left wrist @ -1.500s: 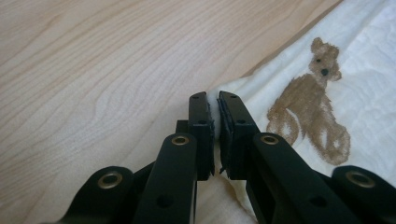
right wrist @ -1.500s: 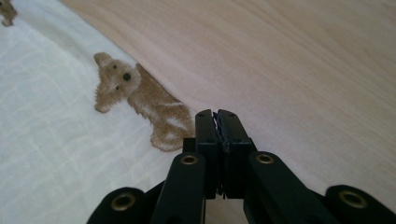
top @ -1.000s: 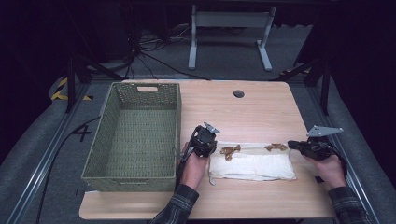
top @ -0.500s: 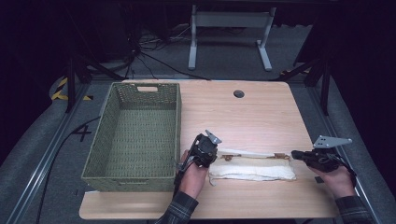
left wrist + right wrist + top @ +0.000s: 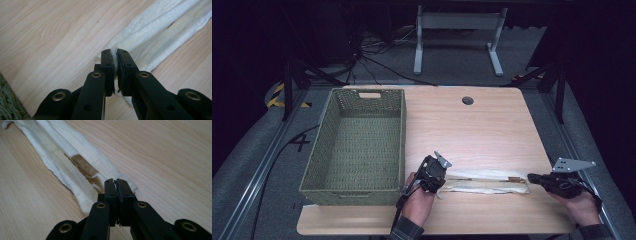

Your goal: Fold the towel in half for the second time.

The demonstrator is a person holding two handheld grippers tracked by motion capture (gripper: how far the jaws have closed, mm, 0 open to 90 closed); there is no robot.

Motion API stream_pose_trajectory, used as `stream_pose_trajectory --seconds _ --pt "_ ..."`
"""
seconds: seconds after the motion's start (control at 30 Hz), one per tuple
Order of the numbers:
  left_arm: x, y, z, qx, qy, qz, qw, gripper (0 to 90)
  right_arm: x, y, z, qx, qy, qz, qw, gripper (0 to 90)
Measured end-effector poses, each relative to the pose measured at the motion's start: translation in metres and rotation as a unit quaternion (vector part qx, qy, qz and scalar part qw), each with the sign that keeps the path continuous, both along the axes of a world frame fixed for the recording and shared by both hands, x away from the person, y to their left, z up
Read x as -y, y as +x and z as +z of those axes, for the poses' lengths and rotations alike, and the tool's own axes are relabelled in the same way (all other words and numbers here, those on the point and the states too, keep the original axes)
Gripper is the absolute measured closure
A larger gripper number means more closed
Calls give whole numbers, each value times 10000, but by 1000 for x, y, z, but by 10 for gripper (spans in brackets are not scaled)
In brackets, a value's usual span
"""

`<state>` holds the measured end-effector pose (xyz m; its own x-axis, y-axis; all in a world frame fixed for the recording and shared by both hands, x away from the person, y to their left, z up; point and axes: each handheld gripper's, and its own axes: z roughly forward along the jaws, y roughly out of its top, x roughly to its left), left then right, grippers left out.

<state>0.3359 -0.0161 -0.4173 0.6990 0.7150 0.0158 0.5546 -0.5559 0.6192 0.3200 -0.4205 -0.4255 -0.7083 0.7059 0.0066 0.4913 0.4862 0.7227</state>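
A white cloth [image 5: 484, 181] with a brown stain [image 5: 83, 166] lies as a long narrow strip near the front edge of the wooden table [image 5: 472, 130]. My left gripper [image 5: 443, 181] is at the strip's left end. In the left gripper view its jaws [image 5: 114, 53] are shut, with a white fold of the cloth [image 5: 155, 32] pinched between the pads. My right gripper [image 5: 531, 178] is at the strip's right end. There its jaws [image 5: 116, 182] are shut on the corner of the cloth [image 5: 62, 152], just past the stain.
A green woven basket [image 5: 403, 135] stands empty on the left half of the table, close to my left hand. A round cable hole [image 5: 468, 100] sits near the table's far edge. A white desk frame [image 5: 457, 30] stands on the floor beyond.
Both grippers have moved toward the table's near edge, drawing the cloth's far edge with them. The cloth has gone from a wider rectangle to a narrow folded strip.
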Motion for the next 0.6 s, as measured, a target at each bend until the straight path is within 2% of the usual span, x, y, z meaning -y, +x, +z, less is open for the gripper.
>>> stream_pose_trajectory --seconds 0.37,0.47,0.5,0.6 --pt "-7 -8 -9 -182 81 -78 9998 837 -4 -14 -5 -128 -6 175 9998 880" --pt "-9 -9 -12 -272 128 -82 9995 792 -4 -18 -8 -221 3 212 9995 870" --pt "-10 -9 -12 -301 99 -88 9995 760 -4 -19 -8 -224 6 224 9995 852" --pt "-10 -13 -5 -253 -55 -168 9995 753 -3 -21 -4 -171 108 228 9995 816"
